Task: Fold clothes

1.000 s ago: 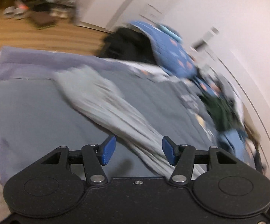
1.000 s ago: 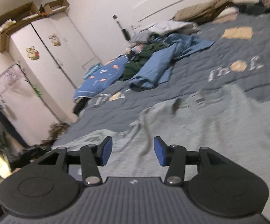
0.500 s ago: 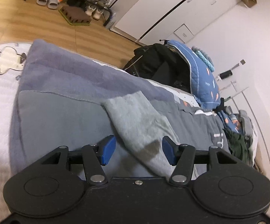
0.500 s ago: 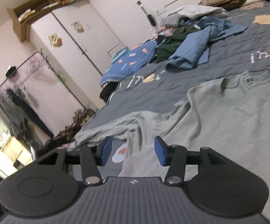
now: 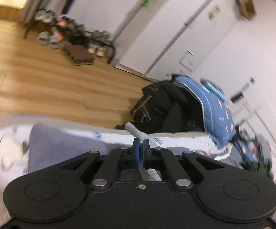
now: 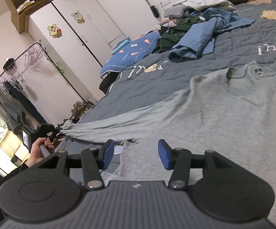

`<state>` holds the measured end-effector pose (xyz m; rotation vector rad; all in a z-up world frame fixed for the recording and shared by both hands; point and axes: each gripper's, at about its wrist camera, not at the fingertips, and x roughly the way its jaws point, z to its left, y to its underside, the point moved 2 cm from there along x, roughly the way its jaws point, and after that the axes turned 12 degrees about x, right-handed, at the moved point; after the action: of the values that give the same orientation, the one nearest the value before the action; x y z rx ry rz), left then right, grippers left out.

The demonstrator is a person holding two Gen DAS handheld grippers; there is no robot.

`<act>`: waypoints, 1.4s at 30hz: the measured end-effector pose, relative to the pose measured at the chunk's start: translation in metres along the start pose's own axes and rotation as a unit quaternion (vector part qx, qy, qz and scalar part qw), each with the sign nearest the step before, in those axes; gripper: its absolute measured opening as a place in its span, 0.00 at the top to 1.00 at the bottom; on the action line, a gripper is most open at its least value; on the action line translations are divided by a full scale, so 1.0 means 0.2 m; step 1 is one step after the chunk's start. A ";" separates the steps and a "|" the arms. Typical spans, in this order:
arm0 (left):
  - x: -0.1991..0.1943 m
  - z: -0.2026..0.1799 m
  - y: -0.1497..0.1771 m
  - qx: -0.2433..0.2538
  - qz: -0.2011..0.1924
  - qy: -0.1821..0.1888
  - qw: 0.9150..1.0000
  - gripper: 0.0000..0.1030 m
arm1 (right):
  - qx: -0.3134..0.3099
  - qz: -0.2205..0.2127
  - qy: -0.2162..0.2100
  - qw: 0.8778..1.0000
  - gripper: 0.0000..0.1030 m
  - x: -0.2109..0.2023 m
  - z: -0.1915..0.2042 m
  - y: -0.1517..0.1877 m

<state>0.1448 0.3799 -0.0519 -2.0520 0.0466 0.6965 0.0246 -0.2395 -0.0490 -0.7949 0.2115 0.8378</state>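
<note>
While the left gripper (image 5: 140, 148) has just closed its fingers on the grey long-sleeved shirt's (image 6: 223, 110) cuff, the right gripper (image 6: 134, 153) hovers half-open, empty, above the shirt on the grey quilted bed (image 6: 176, 72).

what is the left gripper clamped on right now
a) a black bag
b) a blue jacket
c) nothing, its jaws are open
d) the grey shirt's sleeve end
d: the left gripper has its blue pads shut on the grey sleeve, whose cuff sticks out past them; the right wrist view shows that sleeve pulled out straight from the shirt.
</note>
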 end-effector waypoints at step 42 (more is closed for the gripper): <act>-1.12 -2.06 1.68 0.399 0.151 0.421 0.801 0.92 | 0.144 -0.093 0.094 0.981 0.48 -0.58 -0.55 -0.40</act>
<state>0.0450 -0.1885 -0.0367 -1.3593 1.0233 -0.1391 0.0210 -0.4174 -0.0288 -0.6082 0.4103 0.5407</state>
